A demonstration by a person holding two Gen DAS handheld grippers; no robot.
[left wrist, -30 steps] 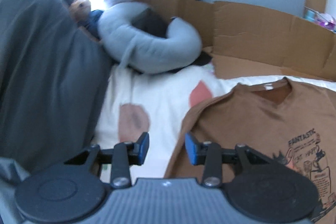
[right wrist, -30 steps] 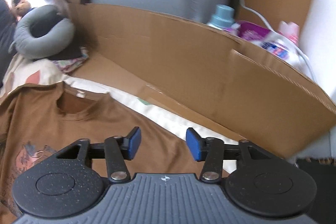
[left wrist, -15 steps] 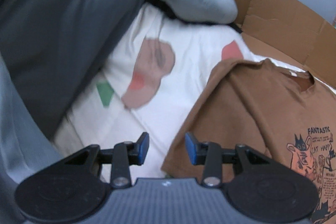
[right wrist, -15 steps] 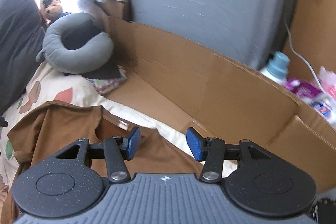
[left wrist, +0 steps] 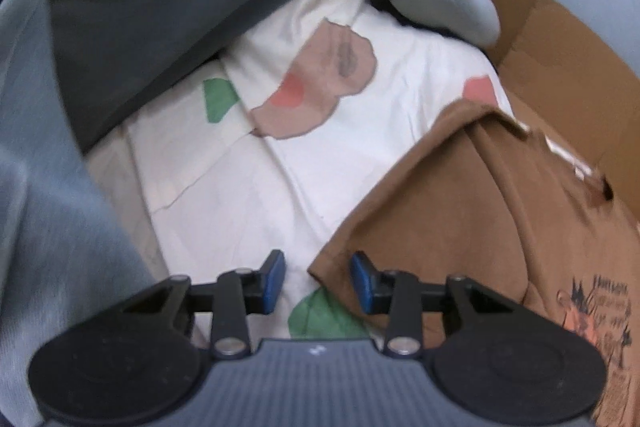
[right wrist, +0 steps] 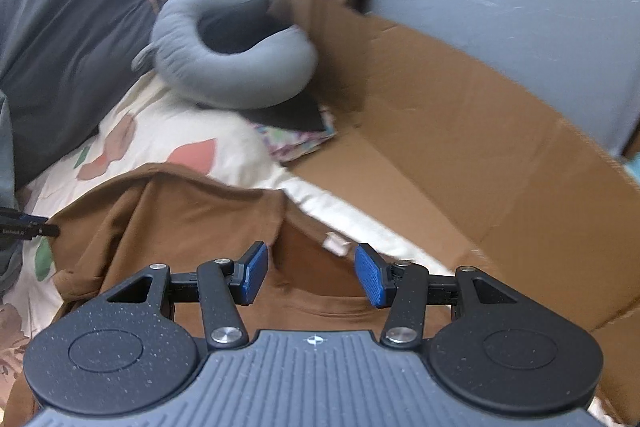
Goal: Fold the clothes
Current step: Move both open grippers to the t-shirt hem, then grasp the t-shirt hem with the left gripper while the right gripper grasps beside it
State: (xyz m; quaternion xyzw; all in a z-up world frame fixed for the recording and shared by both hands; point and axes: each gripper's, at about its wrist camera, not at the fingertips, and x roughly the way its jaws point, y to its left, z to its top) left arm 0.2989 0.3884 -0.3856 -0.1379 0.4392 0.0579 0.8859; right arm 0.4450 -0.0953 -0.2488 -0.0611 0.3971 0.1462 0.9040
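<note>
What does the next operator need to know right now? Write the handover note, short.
Left gripper: jaws open, empty, at the sleeve hem of the shirt.
Right gripper: jaws open, empty, over the shirt's collar.
Shirt: brown, print side up, spread on the bedsheet; its left sleeve is rumpled. The neck pillow and cardboard lie beyond it.
Done: nothing folded yet, nothing gripped.
Left: probably grip sleeve and collar, then make every fold.
</note>
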